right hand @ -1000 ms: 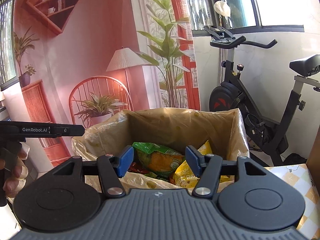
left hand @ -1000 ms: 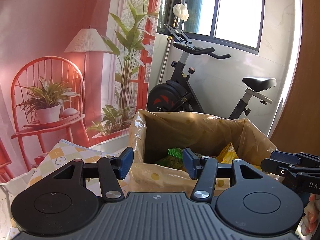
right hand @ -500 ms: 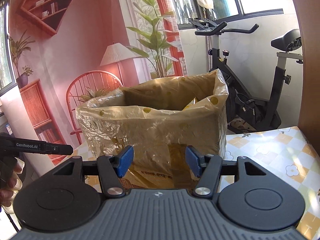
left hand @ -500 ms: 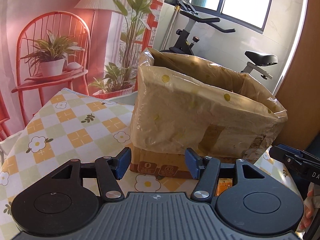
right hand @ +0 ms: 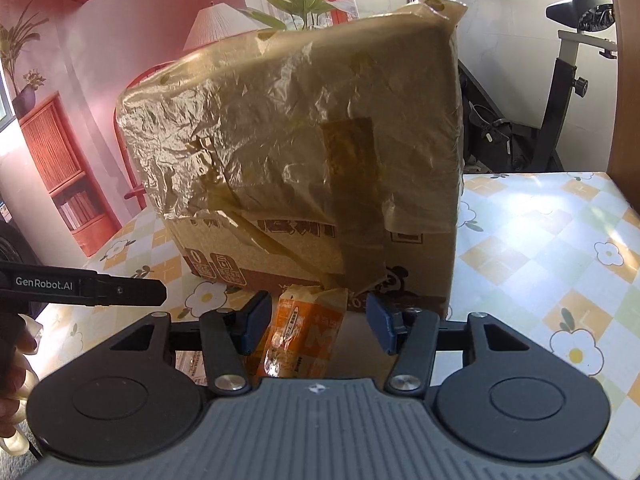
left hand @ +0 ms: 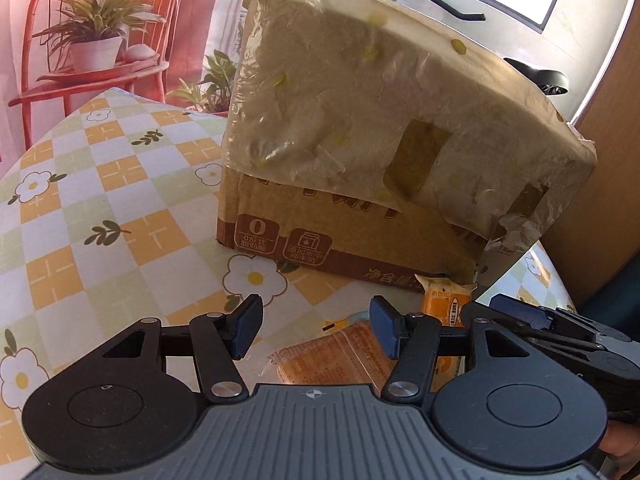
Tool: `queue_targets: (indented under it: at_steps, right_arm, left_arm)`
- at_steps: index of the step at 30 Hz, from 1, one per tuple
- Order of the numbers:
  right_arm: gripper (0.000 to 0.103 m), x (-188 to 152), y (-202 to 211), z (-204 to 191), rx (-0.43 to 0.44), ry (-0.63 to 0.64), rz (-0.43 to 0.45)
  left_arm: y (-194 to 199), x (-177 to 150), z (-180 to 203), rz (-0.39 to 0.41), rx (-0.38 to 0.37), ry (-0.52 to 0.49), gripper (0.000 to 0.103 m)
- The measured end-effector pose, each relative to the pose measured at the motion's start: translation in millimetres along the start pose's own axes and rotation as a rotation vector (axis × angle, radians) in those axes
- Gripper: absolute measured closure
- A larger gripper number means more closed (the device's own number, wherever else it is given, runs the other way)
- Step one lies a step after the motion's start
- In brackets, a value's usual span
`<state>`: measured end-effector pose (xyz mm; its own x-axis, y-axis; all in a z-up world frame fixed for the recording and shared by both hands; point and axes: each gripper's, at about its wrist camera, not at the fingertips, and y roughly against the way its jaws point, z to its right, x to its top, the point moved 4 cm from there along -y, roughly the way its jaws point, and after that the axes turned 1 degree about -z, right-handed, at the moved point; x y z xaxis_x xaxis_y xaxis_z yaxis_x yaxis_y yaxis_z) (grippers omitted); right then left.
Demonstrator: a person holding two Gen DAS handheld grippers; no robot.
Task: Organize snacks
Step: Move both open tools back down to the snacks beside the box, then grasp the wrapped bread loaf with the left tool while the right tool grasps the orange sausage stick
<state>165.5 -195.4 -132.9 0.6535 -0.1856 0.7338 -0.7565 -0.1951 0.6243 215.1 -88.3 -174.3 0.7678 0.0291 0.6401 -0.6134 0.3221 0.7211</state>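
Checkered oilcloth with daisy prints covers the desk [left hand: 100, 200], slick and glossy under my rig. My left tool [left hand: 316, 330] hangs with its jaws apart over a flat, clear-wrapped cracker pack [left hand: 340, 354] lying just in front of the cardboard box [right hand: 312, 160]. That box is rigid, lined with crinkly thin plastic draped over its walls. My right tool [right hand: 318, 322] is also spread wide, straddling a soft orange snack packet [right hand: 304, 332] at the box's foot. I judge the film could slip or crumple when pinched, and the loose liner might snag a finger.
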Motion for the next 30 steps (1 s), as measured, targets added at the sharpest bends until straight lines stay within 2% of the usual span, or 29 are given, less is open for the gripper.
queue_targets:
  at_steps: [5,8,10,12,15,20,30]
  right_arm:
    - [0.047,-17.0,-21.9,-10.2,0.018,0.030,-0.082]
    - [0.051,-24.5,-28.8,-12.0,0.020,0.041,-0.115]
    - [0.052,-28.3,-26.6,-8.2,0.020,0.026,-0.109]
    - [0.059,-31.4,-23.2,-1.8,-0.002,0.015,-0.114]
    - [0.059,-38.3,-14.9,16.3,-0.016,-0.038,-0.107]
    - [0.058,-40.5,-5.7,30.2,-0.067,-0.042,-0.070]
    - [0.056,-47.6,-10.0,34.1,-0.070,-0.061,-0.028]
  left_arm:
    - [-8.0,-9.6,2.6,-0.023,0.003,0.011,0.041]
    - [-10.7,-15.4,6.7,-0.035,-0.003,0.014,0.041]
    - [-12.9,-19.7,9.9,-0.047,-0.004,0.011,0.041]
    - [-14.7,-24.0,12.9,-0.056,-0.010,0.009,0.040]
    - [-15.3,-27.8,18.9,-0.048,-0.008,0.007,0.033]
    - [-16.9,-30.1,29.1,-0.049,-0.002,-0.012,0.031]
    - [-24.7,-38.1,40.5,-0.068,0.104,-0.110,0.016]
